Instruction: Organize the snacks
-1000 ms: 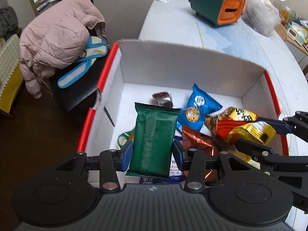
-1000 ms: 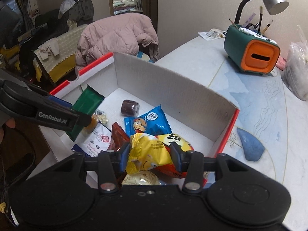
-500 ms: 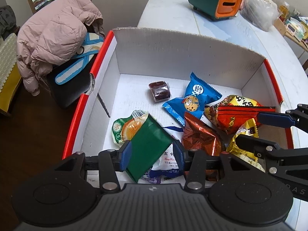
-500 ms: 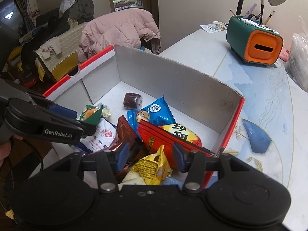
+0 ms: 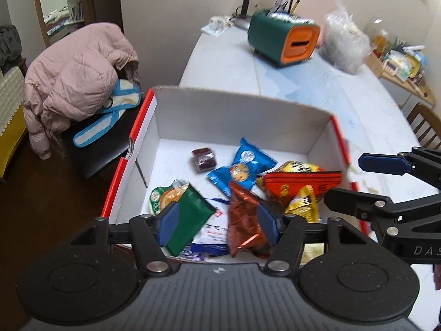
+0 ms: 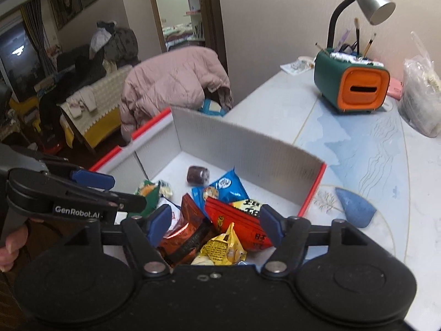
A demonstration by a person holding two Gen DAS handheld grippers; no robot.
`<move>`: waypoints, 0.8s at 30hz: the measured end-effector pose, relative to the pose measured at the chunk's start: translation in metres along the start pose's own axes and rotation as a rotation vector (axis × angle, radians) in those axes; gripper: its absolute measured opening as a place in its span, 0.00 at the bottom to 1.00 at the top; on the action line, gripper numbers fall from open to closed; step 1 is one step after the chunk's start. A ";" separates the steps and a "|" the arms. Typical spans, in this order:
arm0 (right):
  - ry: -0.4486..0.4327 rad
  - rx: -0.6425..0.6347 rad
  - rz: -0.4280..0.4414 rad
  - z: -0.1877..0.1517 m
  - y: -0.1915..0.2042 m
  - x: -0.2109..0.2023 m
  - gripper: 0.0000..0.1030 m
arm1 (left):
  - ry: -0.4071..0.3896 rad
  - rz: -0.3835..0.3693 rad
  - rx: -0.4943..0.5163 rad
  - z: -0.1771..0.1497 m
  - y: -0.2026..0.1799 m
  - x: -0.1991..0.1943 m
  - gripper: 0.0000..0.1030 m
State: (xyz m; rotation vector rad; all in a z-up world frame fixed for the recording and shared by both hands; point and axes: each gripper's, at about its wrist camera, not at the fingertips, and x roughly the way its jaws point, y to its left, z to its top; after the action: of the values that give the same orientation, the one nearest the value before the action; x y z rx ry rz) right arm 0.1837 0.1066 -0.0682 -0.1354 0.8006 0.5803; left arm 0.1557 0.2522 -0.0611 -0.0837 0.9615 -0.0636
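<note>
A white cardboard box with red edges (image 5: 242,115) (image 6: 237,143) holds several snack packs. The green pack (image 5: 187,220) lies in its near left part, beside a blue cookie pack (image 5: 242,165) (image 6: 223,187), a red pack (image 5: 297,184) (image 6: 239,220), a yellow pack (image 5: 303,207) (image 6: 223,245), a copper pack (image 5: 242,218) and a dark candy (image 5: 204,160) (image 6: 197,175). My left gripper (image 5: 216,224) is open above the near side of the box and holds nothing. My right gripper (image 6: 213,224) is open above the red and yellow packs and holds nothing.
The box stands at the near end of a white table (image 5: 226,60). A green and orange pen holder (image 5: 284,41) (image 6: 350,82), a desk lamp (image 6: 366,0) and a plastic bag (image 6: 421,82) stand further back. A chair with a pink jacket (image 5: 74,77) is left of the box.
My left gripper let go of the green pack, which now lies in the box. My right gripper let go of the yellow pack. Both grippers opened wider and drew back.
</note>
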 end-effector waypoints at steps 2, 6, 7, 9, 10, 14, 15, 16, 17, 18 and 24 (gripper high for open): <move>-0.021 0.004 0.003 0.000 0.001 -0.009 0.76 | -0.017 -0.011 -0.005 0.000 -0.004 -0.009 0.61; -0.053 0.018 0.020 -0.001 0.001 -0.025 0.81 | -0.055 -0.030 -0.003 -0.003 -0.010 -0.027 0.66; -0.061 0.022 0.024 -0.002 0.001 -0.029 0.83 | -0.064 -0.034 0.000 -0.004 -0.012 -0.030 0.67; -0.079 0.026 0.029 -0.004 0.001 -0.038 0.85 | -0.082 -0.037 0.005 -0.005 -0.015 -0.038 0.67; -0.087 0.030 0.033 -0.005 0.001 -0.041 0.88 | -0.092 -0.035 0.008 -0.006 -0.017 -0.041 0.67; -0.117 0.055 0.035 -0.010 0.002 -0.055 0.94 | -0.128 -0.030 0.013 -0.010 -0.023 -0.054 0.70; -0.125 0.062 0.035 -0.011 0.001 -0.058 0.95 | -0.135 -0.033 0.011 -0.011 -0.024 -0.056 0.70; -0.134 0.069 0.032 -0.012 0.001 -0.061 0.96 | -0.141 -0.036 0.009 -0.012 -0.025 -0.058 0.70; -0.142 0.073 0.026 -0.012 0.001 -0.063 0.97 | -0.147 -0.037 0.006 -0.014 -0.024 -0.062 0.70; -0.150 0.075 0.018 -0.013 0.002 -0.066 0.98 | -0.153 -0.039 0.004 -0.015 -0.025 -0.064 0.70; -0.190 0.099 -0.009 -0.020 0.002 -0.080 1.00 | -0.195 -0.056 -0.004 -0.022 -0.029 -0.077 0.79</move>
State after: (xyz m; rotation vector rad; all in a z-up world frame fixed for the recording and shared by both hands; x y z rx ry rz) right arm 0.1257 0.0665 -0.0255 0.0073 0.6425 0.5347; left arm 0.0928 0.2294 -0.0078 -0.1185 0.7642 -0.1031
